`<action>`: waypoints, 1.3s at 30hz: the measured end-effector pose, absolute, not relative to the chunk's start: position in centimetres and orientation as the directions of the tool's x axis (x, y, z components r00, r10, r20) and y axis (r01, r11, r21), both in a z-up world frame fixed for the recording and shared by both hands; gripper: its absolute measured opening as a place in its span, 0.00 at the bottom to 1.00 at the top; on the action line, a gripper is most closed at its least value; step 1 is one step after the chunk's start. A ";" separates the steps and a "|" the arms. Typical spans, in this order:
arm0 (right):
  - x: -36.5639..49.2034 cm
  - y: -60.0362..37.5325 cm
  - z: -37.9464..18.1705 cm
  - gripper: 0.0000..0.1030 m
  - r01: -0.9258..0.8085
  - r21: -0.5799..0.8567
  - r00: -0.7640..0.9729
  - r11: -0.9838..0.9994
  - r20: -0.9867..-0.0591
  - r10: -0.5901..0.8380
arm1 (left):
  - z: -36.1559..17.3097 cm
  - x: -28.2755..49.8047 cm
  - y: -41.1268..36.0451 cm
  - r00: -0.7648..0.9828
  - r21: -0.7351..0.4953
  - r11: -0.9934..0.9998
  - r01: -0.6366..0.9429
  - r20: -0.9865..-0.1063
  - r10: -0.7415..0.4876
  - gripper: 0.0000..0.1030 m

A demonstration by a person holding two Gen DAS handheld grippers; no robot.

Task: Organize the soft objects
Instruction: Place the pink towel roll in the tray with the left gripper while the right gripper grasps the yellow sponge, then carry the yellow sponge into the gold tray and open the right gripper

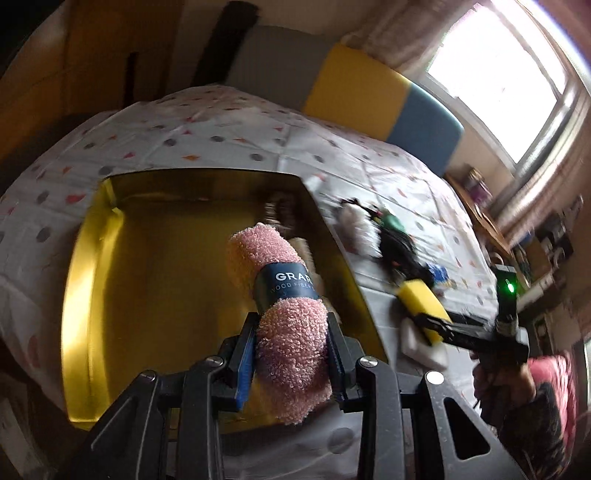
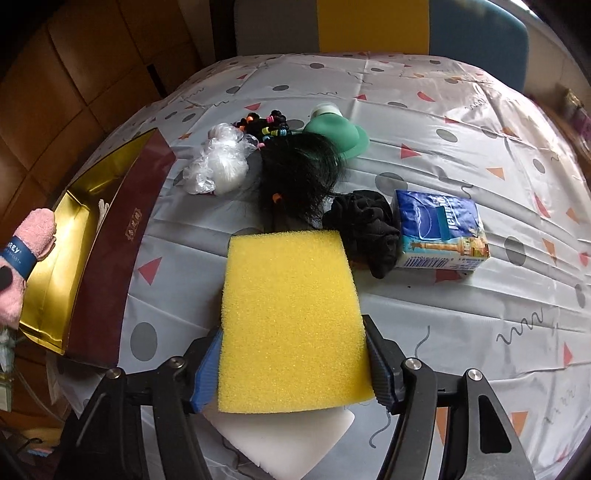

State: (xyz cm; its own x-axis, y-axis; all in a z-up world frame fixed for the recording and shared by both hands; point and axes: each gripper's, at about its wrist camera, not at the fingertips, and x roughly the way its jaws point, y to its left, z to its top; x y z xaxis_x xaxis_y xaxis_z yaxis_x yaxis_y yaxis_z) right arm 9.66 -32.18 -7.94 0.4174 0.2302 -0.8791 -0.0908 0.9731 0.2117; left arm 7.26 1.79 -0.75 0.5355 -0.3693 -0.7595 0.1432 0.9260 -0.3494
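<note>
My left gripper (image 1: 291, 354) is shut on a rolled pink cloth (image 1: 284, 295) with a dark paper band, held above the open gold-lined box (image 1: 155, 266). The roll also shows at the left edge of the right wrist view (image 2: 22, 251), over the box (image 2: 107, 236). My right gripper (image 2: 295, 373) is shut on a yellow sponge (image 2: 291, 317), held just above the table over a white foam block (image 2: 288, 439). In the left wrist view the right gripper (image 1: 428, 317) holds the sponge (image 1: 421, 299) to the right of the box.
On the patterned tablecloth (image 2: 461, 147) lie a clear plastic wad (image 2: 218, 162), beaded hair ties (image 2: 266, 125), a black hair piece (image 2: 299, 173), a green silicone item (image 2: 336, 129), a black scrunchie (image 2: 365, 225) and a blue tissue pack (image 2: 439, 232). A colour-block chair back (image 2: 373, 26) stands behind the table.
</note>
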 end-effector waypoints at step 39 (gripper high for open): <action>9.5 -30.5 -7.8 0.65 -0.146 0.105 0.463 0.984 -0.872 0.162 | -3.7 15.7 0.9 0.538 -0.125 0.992 0.014 -0.836 -0.113 0.45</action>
State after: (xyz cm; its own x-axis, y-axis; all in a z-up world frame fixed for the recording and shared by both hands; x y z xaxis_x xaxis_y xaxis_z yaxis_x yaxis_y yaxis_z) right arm 9.53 -30.54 -7.81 0.4627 0.1621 -0.8716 -0.1464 0.9836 0.1053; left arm 15.73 0.90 -3.69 0.5377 -0.1127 -0.8355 0.0142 0.9921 -0.1247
